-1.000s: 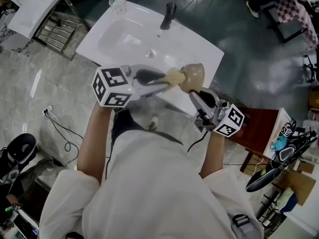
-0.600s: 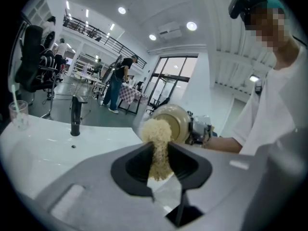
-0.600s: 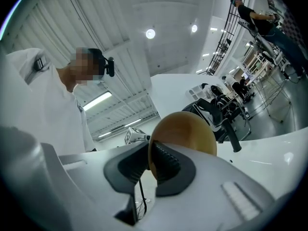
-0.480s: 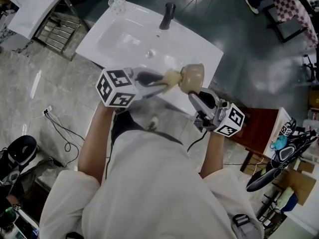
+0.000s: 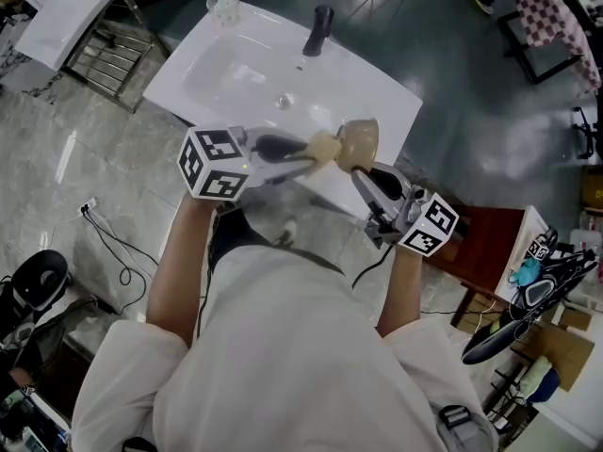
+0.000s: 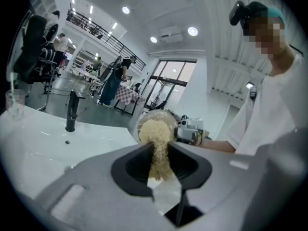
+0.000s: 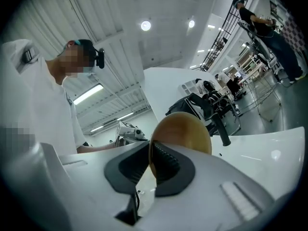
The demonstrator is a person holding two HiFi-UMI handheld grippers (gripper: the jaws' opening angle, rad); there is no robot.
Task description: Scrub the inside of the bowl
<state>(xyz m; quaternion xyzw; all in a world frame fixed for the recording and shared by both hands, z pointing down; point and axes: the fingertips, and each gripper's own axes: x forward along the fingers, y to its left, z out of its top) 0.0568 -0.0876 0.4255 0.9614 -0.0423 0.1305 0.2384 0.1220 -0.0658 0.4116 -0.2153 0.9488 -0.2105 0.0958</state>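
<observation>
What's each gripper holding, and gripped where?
Left gripper pinches a beige fibrous scrub pad by its near end; right gripper clamps the tan-brown round bowl by its rim.

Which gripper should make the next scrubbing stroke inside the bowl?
Left. The left gripper is shut on the sponge, whose end sits in the bowl. The right gripper is clamped on the bowl's rim, so it probably serves best holding it steady.

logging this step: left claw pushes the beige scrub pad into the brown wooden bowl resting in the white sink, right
Not resting in the white sink: the right gripper view shows the right claw clamped on the rim of the brown wooden bowl, holding it up. The left claw does push the beige scrub pad into it.
</observation>
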